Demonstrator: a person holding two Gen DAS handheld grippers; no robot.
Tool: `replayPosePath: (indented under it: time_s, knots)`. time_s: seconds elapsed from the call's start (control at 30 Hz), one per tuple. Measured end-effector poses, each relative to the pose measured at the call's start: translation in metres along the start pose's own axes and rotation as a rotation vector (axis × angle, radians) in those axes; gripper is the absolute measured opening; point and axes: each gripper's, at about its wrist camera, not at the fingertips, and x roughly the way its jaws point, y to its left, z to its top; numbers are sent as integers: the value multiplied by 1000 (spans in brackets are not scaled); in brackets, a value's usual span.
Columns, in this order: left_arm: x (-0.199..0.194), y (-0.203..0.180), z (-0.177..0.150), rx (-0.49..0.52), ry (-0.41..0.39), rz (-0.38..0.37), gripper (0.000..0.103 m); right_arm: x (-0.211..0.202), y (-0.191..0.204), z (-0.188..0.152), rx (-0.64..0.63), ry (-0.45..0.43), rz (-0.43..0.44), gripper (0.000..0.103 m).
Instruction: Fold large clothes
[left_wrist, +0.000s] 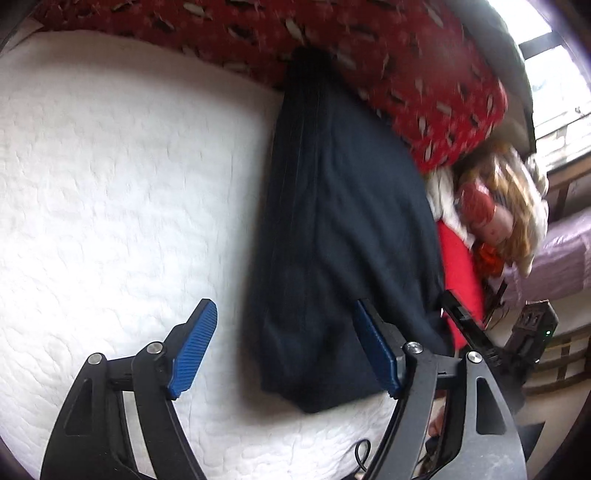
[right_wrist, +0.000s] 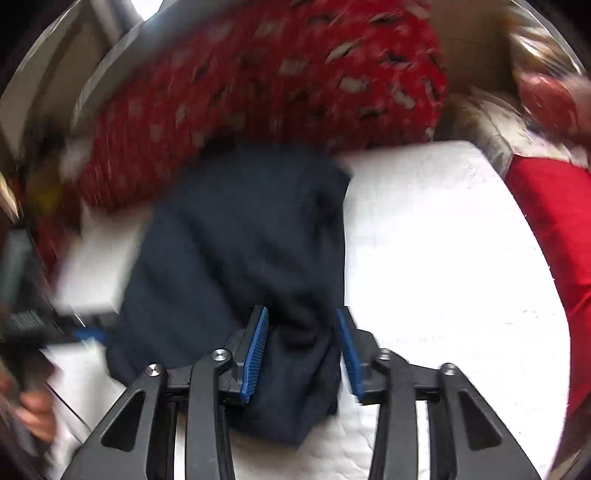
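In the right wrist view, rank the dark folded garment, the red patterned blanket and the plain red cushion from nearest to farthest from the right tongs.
1. Dark folded garment: between the right tongs, on the white quilt.
2. Plain red cushion: off to the right, at the quilt's edge.
3. Red patterned blanket: beyond the garment, at the top.

The white quilted mattress (left_wrist: 122, 192) lay bare and passable left of the dark folded garment (left_wrist: 343, 240). A red patterned pillow (left_wrist: 369, 55) blocked its far end, and a doll (left_wrist: 491, 214) crowded its right side.

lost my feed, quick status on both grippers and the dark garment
Left gripper open, empty. Right gripper open astride dark garment, folded on white mattress. Red patterned bedding overlaps its far end.
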Motion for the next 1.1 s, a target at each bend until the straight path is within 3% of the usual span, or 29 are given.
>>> replayPosePath:
  time_s: [0.03,0.17,0.23,0.3,0.37,0.4,0.5,0.6,0.73,0.8,0.83,0.87,0.9,1.0,1.1]
  knots:
    - [1,-2,6,-7,-1,-5,76,-2,-2,9,50,-25,22,57]
    - [19,-16,18,6,11,-6,76,8,-9,36,191,-60,142,60]
    - [36,-21,17,26,28,30,76,24,-5,42,187,-51,104,59]
    - [48,-18,16,21,55,44,77,50,-7,41,178,-3,14,58]
    - [56,-11,17,-11,87,13,77,88,-14,35,155,118,-61,57]
    - [53,-5,18,-31,91,-26,77,91,-19,34,171,117,-54,57]
    - [41,10,30,-59,47,-80,76,78,-32,43,262,80,26,64]
    - [45,22,43,-122,48,-125,77,73,-46,46,370,76,190,84]
    - [65,18,48,-158,97,-176,77,95,-48,37,404,177,227,90]
    - [68,7,48,-136,91,-163,76,100,-43,35,361,152,212,91]
    - [67,2,47,-126,83,-154,73,99,-40,36,347,140,212,85]
    - [65,-3,47,-110,70,-138,58,100,-37,37,336,147,217,75]
    - [63,-8,46,-95,66,-138,42,102,-34,38,322,158,247,42]
    - [46,-13,42,-53,30,-150,22,91,-20,40,272,142,223,27]
    - [26,-14,36,-17,1,-134,20,72,-10,41,278,102,240,22]
